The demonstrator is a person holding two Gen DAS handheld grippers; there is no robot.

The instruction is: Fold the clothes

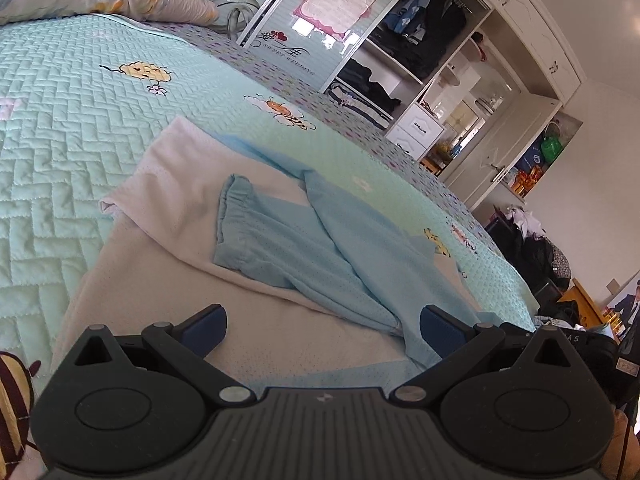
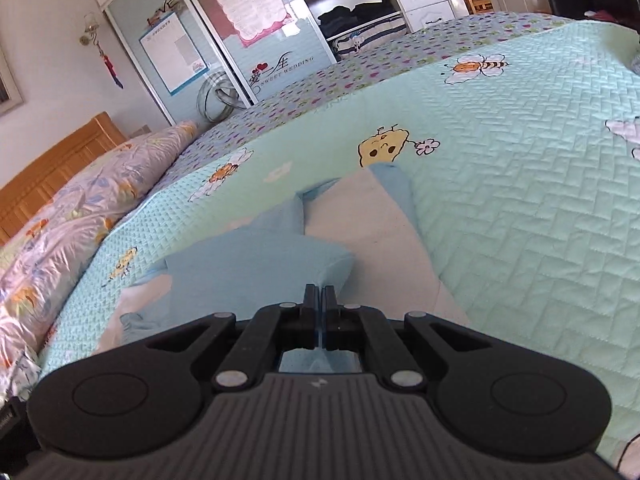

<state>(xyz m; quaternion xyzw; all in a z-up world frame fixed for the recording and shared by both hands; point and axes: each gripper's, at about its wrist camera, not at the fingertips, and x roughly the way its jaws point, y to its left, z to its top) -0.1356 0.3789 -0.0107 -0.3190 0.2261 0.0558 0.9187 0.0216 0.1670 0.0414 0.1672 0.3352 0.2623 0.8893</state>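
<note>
Garment: a light-blue and white top (image 1: pixel 280 236) of fine mesh fabric, partly folded, lying on the bed's quilted mint bedspread (image 1: pixel 72 120), which is printed with bees and yellow cartoon figures. A blue sleeve with a gathered elastic cuff (image 1: pixel 232 208) is laid across the white body panel; a second blue section crosses beside it, toward the wardrobe side. Left gripper (image 1: pixel 322 330): low over the near hem of the top, jaws released and standing wide, blue pads (image 1: pixel 206 328) apart, the right-hand pad just beside a blue fold, nothing between them. Right gripper (image 2: pixel 320 300): jaws clenched on a pinch of the top's blue fabric, which bunches and rises from the garment directly ahead of the tips; the white panel runs on beyond it along the bedspread. Surroundings, taken from the top: floral pillows (image 2: pixel 72 216) at the head of the bed, against a wooden headboard (image 2: pixel 52 164); beyond the bed's far edge, a wardrobe (image 1: pixel 420 52) with open shelves of dark folded clothes, white drawers and sliding mirrored doors bearing a pink-bordered poster (image 2: pixel 252 4).
</note>
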